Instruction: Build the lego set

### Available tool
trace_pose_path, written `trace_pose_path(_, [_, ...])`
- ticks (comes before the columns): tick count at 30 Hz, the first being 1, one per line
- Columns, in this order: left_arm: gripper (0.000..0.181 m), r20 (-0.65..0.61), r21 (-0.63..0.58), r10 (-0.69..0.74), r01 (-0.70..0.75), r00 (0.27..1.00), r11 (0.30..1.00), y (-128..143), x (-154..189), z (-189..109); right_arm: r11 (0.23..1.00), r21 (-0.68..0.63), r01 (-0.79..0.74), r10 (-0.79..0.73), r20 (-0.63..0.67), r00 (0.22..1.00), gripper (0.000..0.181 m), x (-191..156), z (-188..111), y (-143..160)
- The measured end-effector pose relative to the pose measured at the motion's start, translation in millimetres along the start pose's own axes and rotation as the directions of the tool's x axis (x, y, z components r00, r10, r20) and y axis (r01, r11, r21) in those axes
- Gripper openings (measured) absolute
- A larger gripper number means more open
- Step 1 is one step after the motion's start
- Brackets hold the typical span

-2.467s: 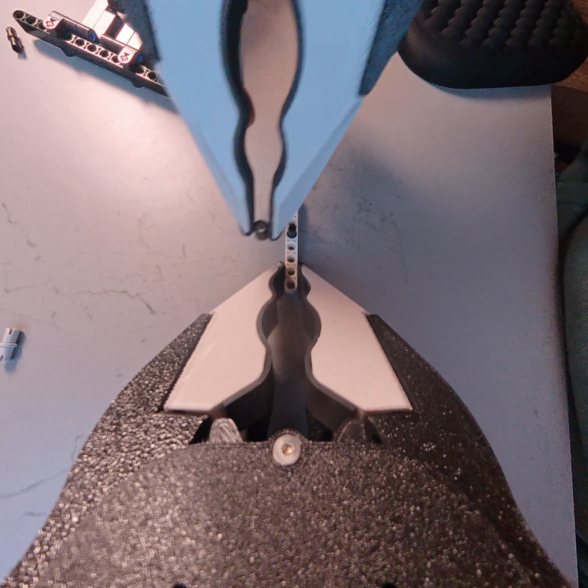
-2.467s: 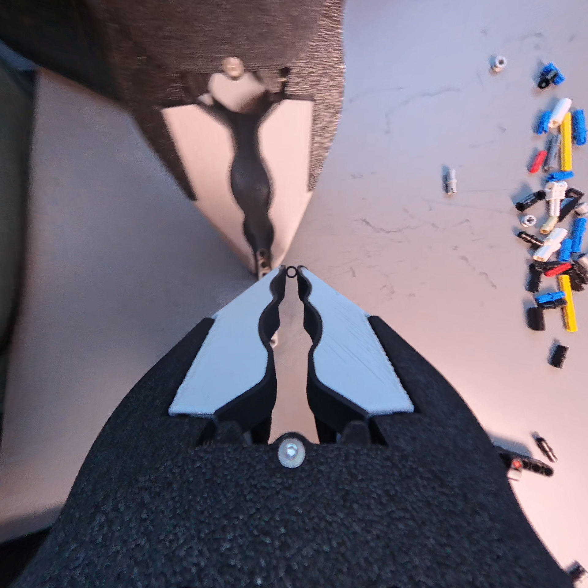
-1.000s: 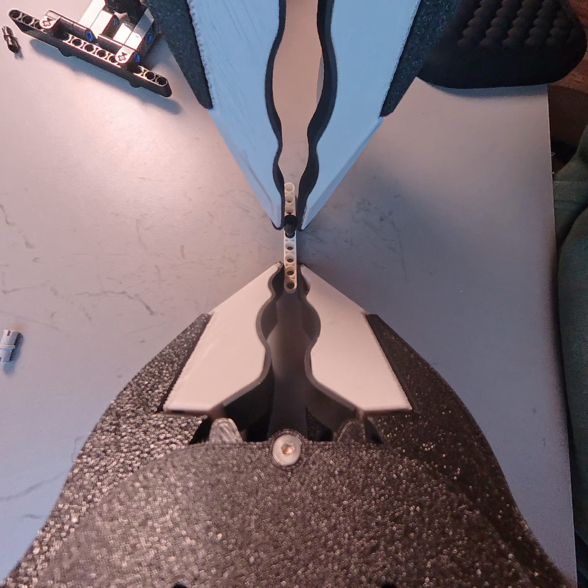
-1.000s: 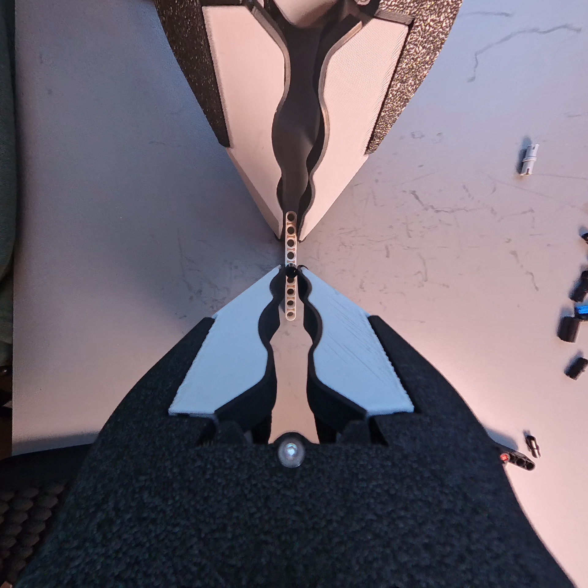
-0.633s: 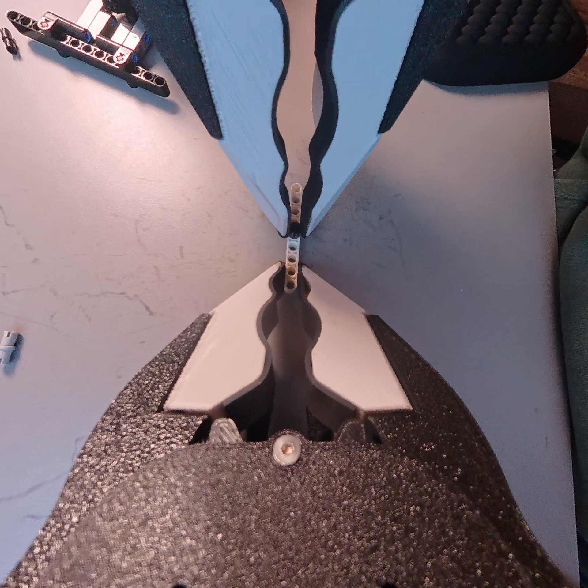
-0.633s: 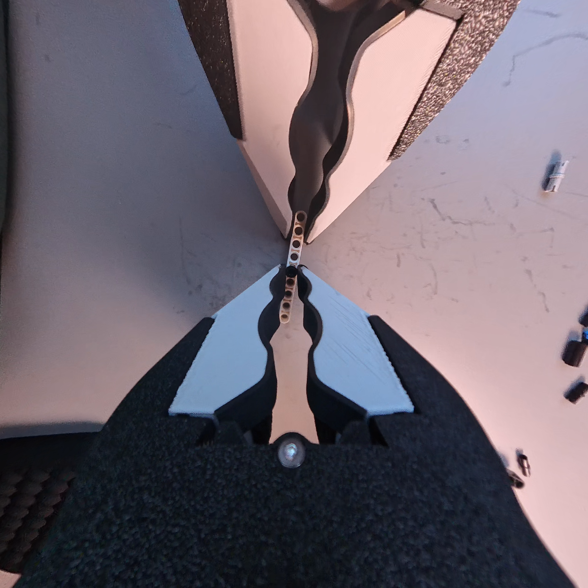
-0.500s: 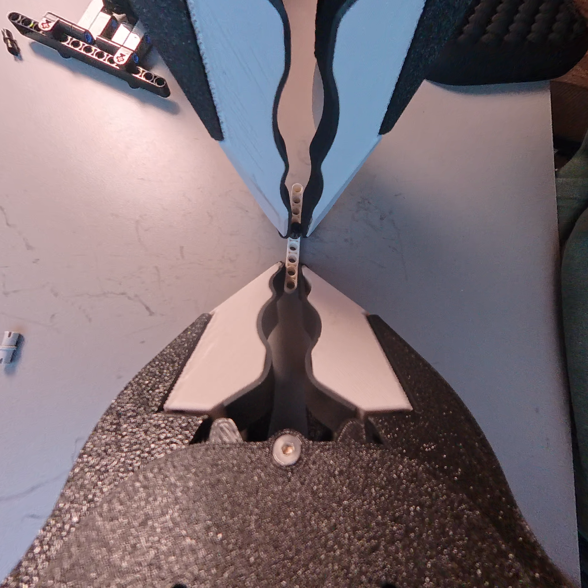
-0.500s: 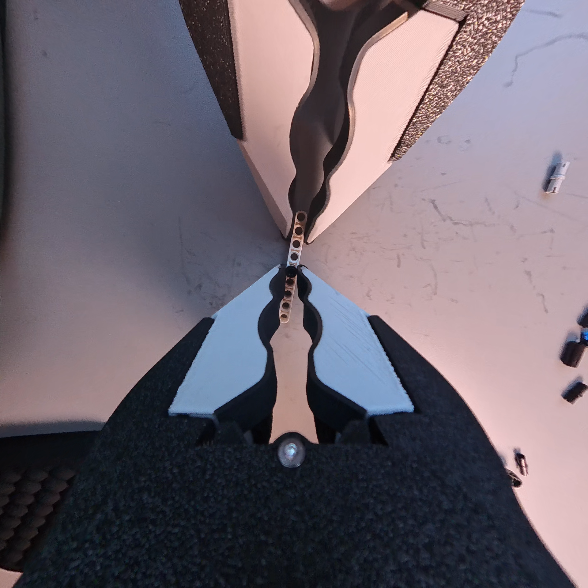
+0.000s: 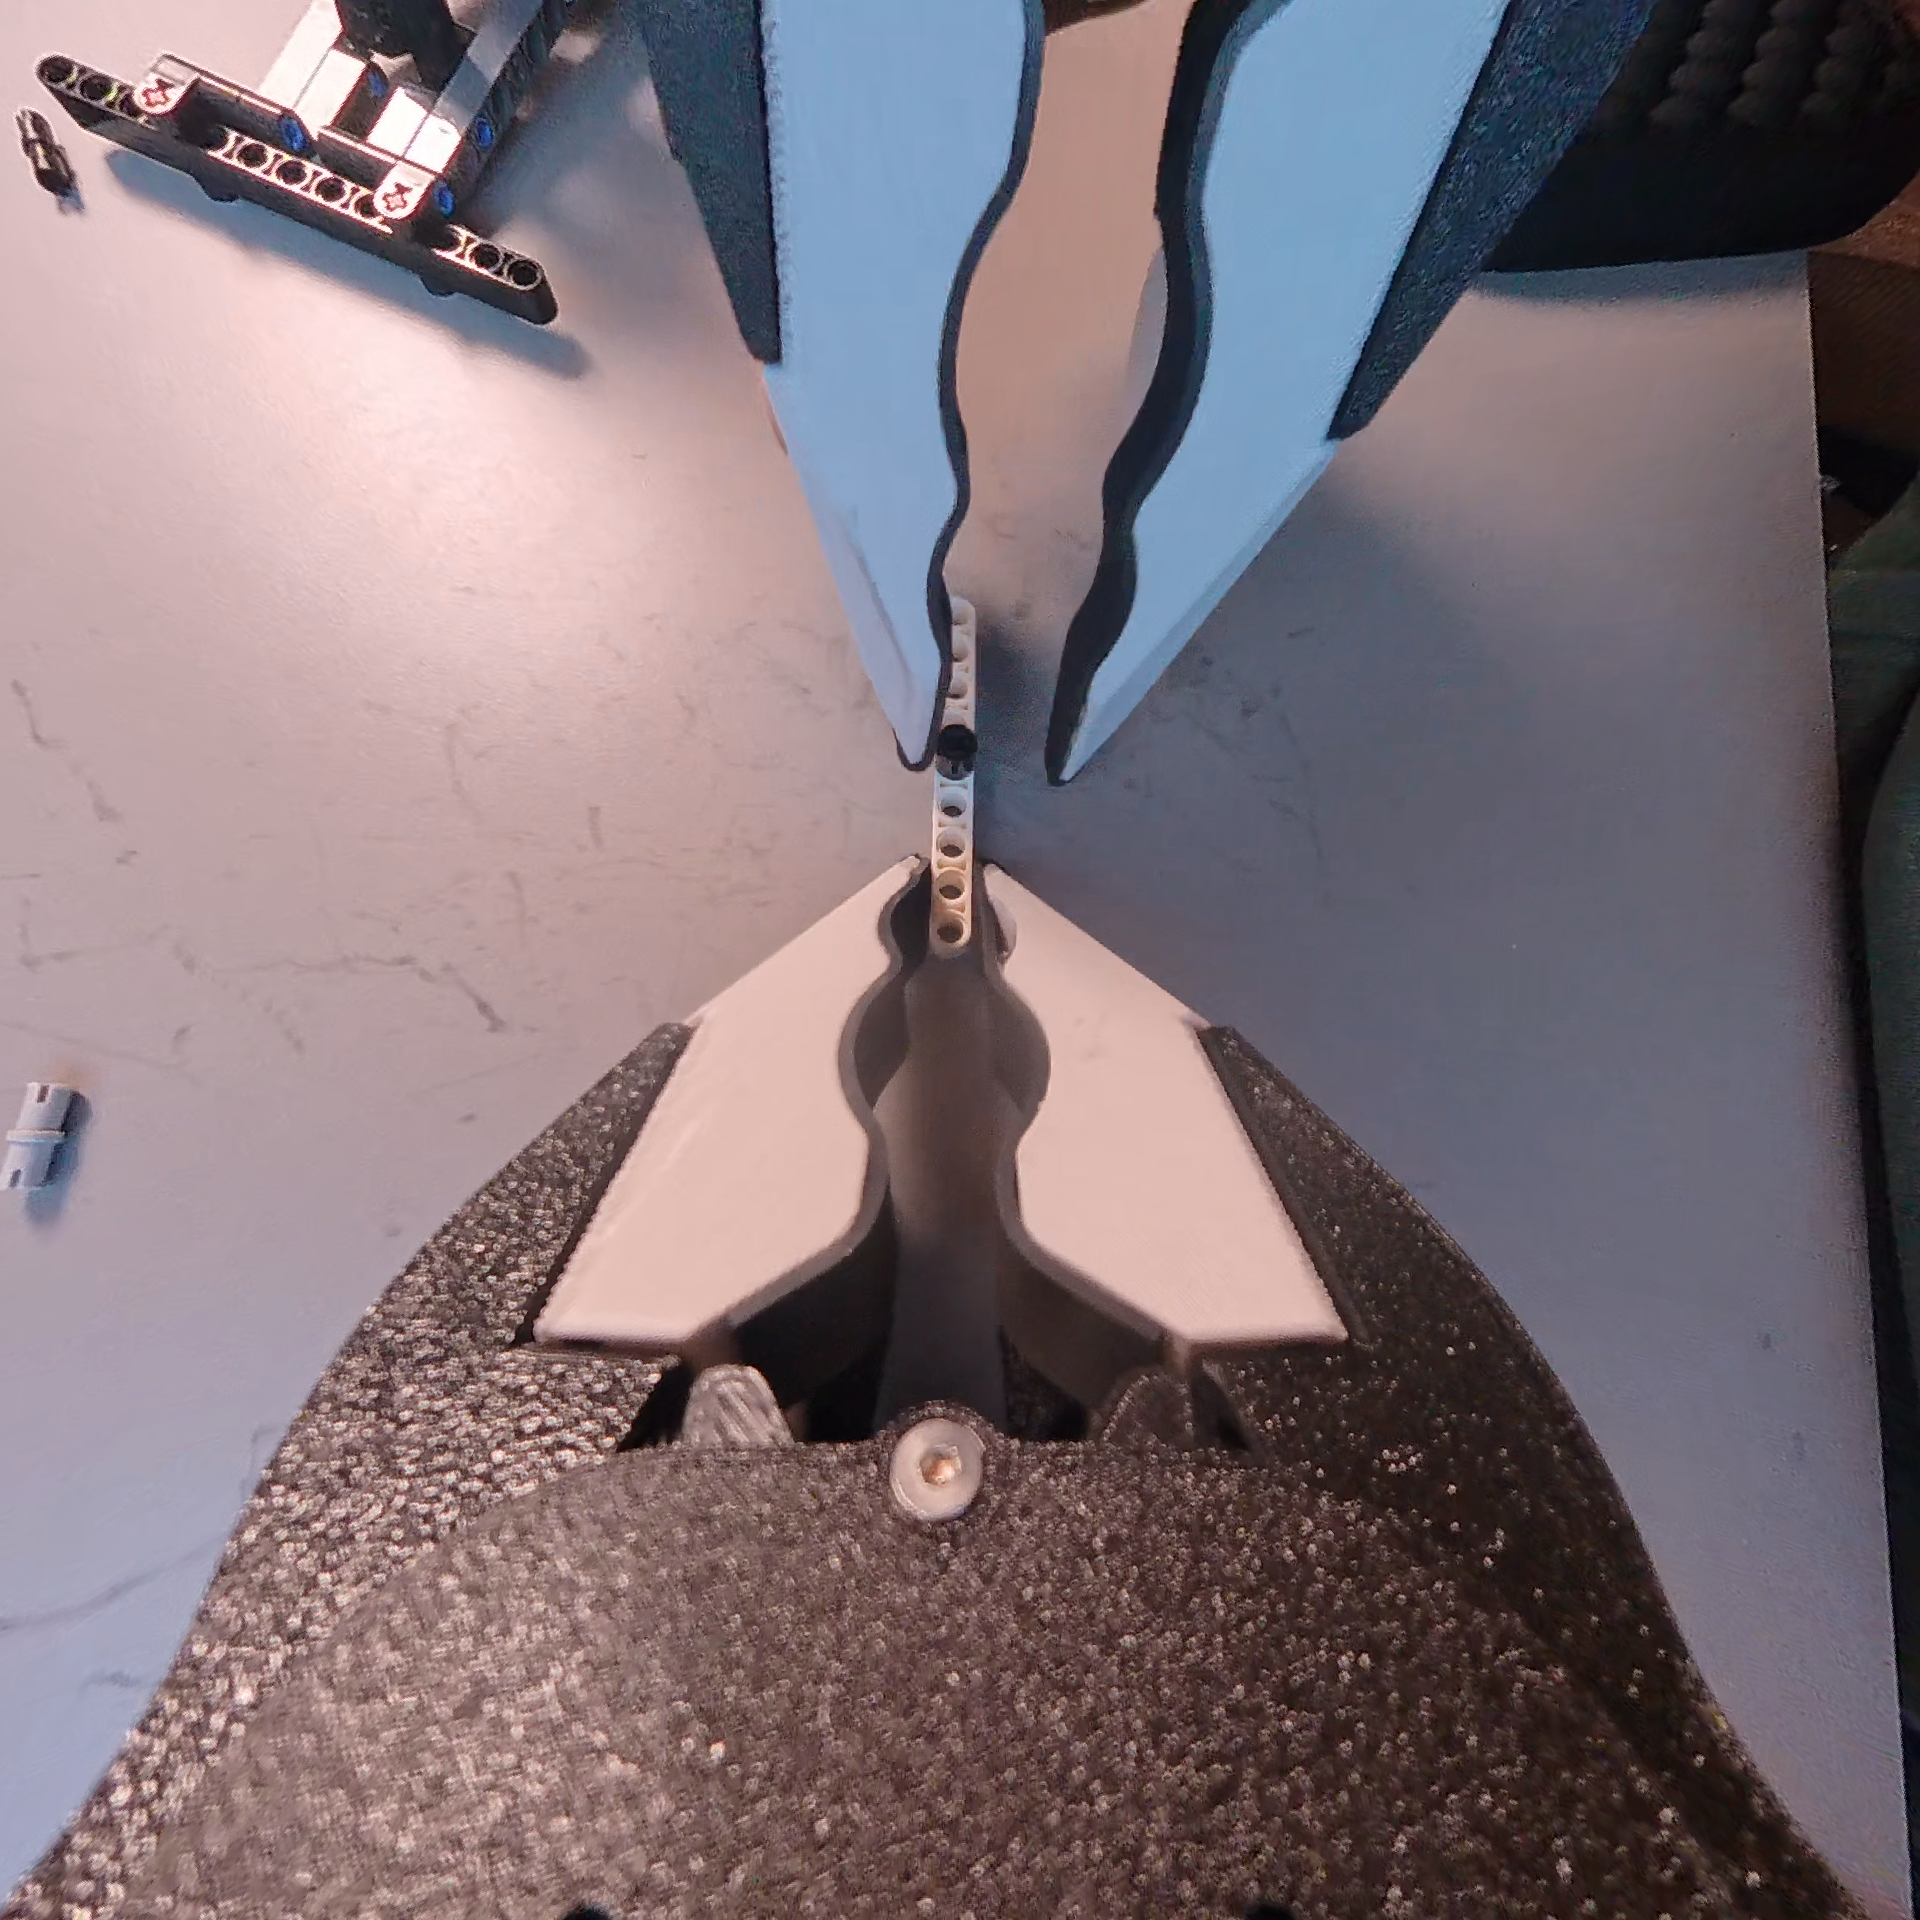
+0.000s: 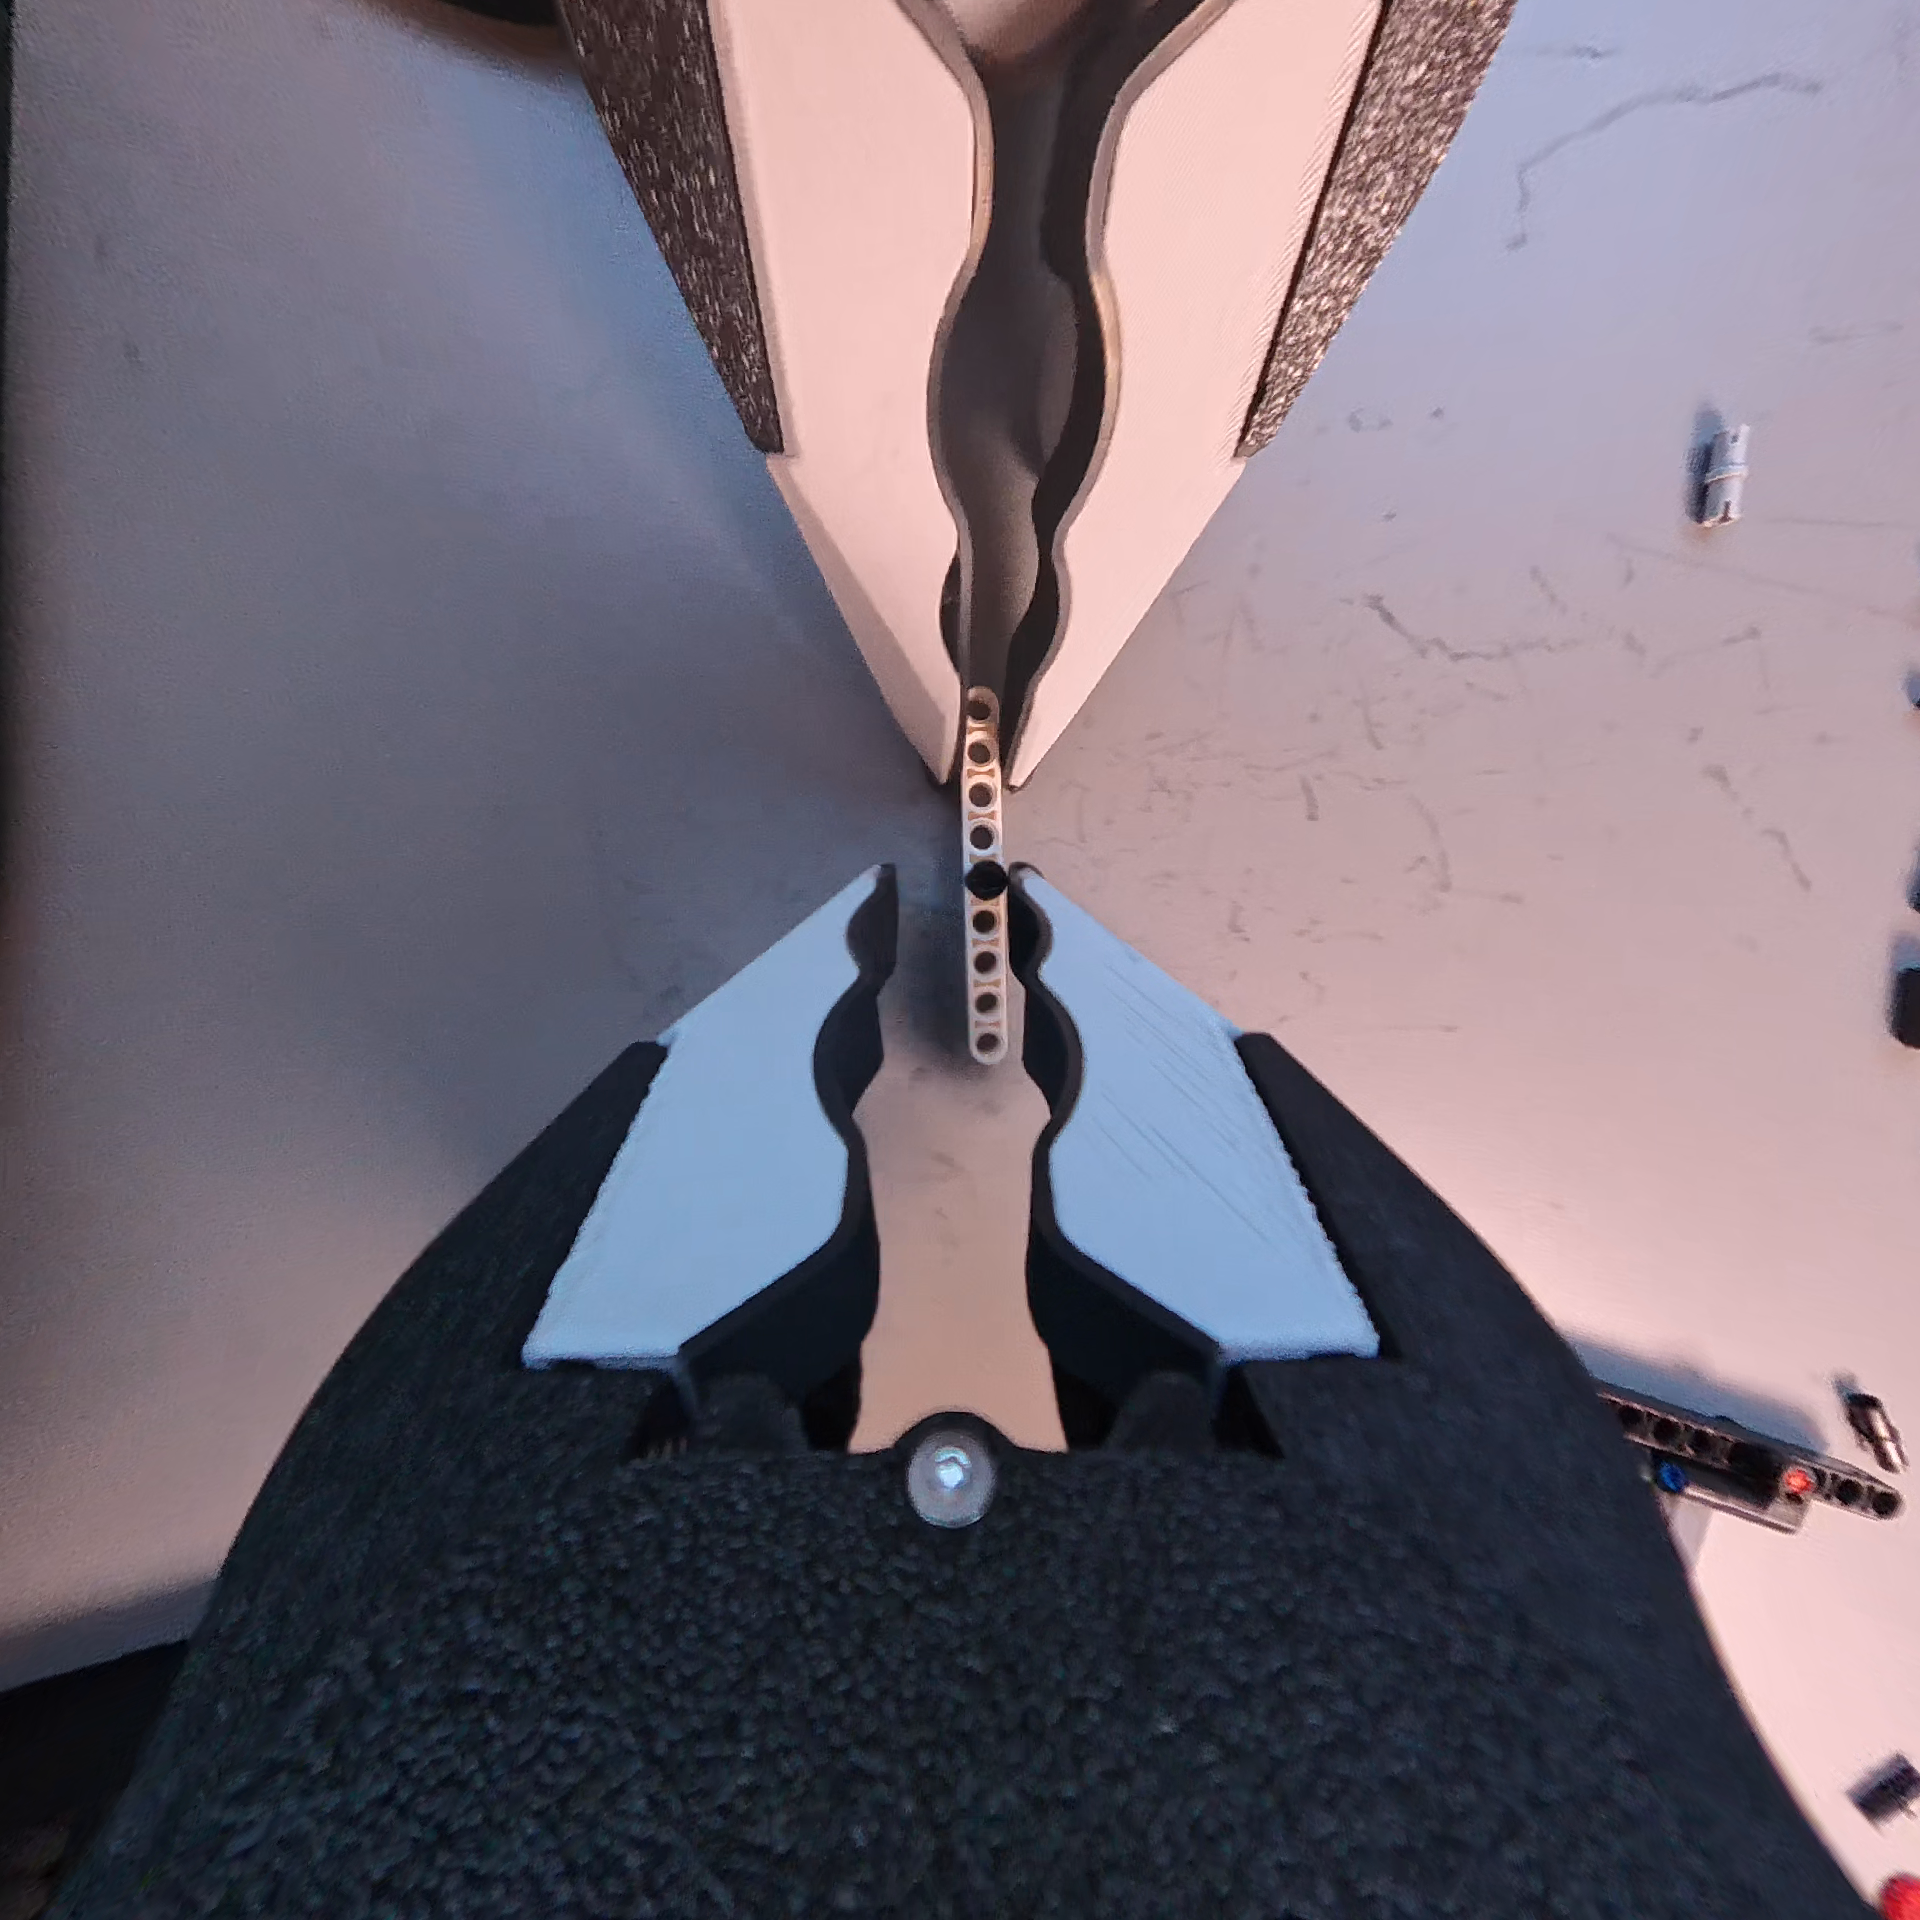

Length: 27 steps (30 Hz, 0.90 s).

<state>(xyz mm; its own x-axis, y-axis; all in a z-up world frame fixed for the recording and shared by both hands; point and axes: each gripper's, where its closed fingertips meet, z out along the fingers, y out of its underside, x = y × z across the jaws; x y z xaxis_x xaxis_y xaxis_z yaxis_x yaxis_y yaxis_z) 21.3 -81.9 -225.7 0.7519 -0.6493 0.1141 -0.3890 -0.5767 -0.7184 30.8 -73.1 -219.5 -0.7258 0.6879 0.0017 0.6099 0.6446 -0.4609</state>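
Note:
A thin white beam with holes [image 9: 954, 831] is held by one end in my left gripper [image 9: 954, 868], which is shut on it above the table. A black pin [image 9: 954, 742] sits in a hole near the beam's middle. My right gripper [image 10: 954, 878] faces the left one tip to tip, with its jaws open around the beam [image 10: 983, 935] and the pin [image 10: 983, 881]. In the left wrist view the right gripper [image 9: 982, 764] comes in from the top, with the beam lying against its left finger.
A black and white beam assembly [image 9: 312, 166] lies at the table's far left, also low right in the right wrist view [image 10: 1756, 1465]. A grey connector [image 9: 40, 1132] lies alone. Small dark pieces [image 10: 1907, 997] sit at the right edge. A dark chair [image 9: 1714, 114] stands past the table edge.
My right gripper brought the black pin to the beam and pressed it into a hole. It has now opened and the pin stays in the beam. My left gripper has held still.

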Motion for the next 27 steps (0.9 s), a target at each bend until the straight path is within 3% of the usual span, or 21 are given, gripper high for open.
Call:
trace_pose_path(8, [0.007, 0.005, -0.001, 0.004, -0.004, 1.000, 1.000, 0.1, 0.1, 0.2, 1.000, 0.029, -0.006, 0.007, -0.018, 1.000, 0.007, 5.1, -1.7, -0.4])
trace_pose_path(15, [0.007, 0.001, -0.001, 0.000, 0.000, 1.000, 1.000, 0.2, 0.2, 0.0, 0.999, -0.033, 0.005, -0.004, 0.003, 1.000, 0.006, 4.8, -0.7, 0.7])
trace_pose_path(18, [0.007, 0.001, -0.002, 0.017, -0.017, 1.000, 1.000, 0.6, 0.0, -0.5, 0.999, 0.005, -0.040, 0.040, -0.016, 0.999, 0.006, 5.4, -0.4, -0.5])
trace_pose_path(20, [0.007, -0.003, -0.002, 0.021, -0.021, 1.000, 1.000, 0.4, 0.2, -0.5, 0.999, 0.023, -0.023, 0.024, -0.054, 0.998, 0.011, 4.6, 2.3, 2.8])
trace_pose_path(22, [0.006, -0.003, -0.003, 0.041, -0.041, 0.999, 0.999, 0.6, 0.7, -0.5, 0.998, 0.059, -0.017, 0.020, -0.051, 0.998, 0.031, -3.5, 3.6, 3.9])
trace_pose_path(24, [0.006, 0.000, -0.006, 0.071, -0.071, 0.997, 0.997, 1.2, 1.4, -0.8, 0.988, 0.139, -0.065, 0.072, -0.051, 0.996, 0.032, -6.6, -2.0, -0.3])
trace_pose_path(27, [0.007, -0.001, -0.007, 0.098, -0.098, 0.995, 0.995, 1.8, 2.0, -1.4, 0.986, 0.147, -0.076, 0.096, -0.130, 0.987, 0.029, 2.8, -7.2, 14.0])
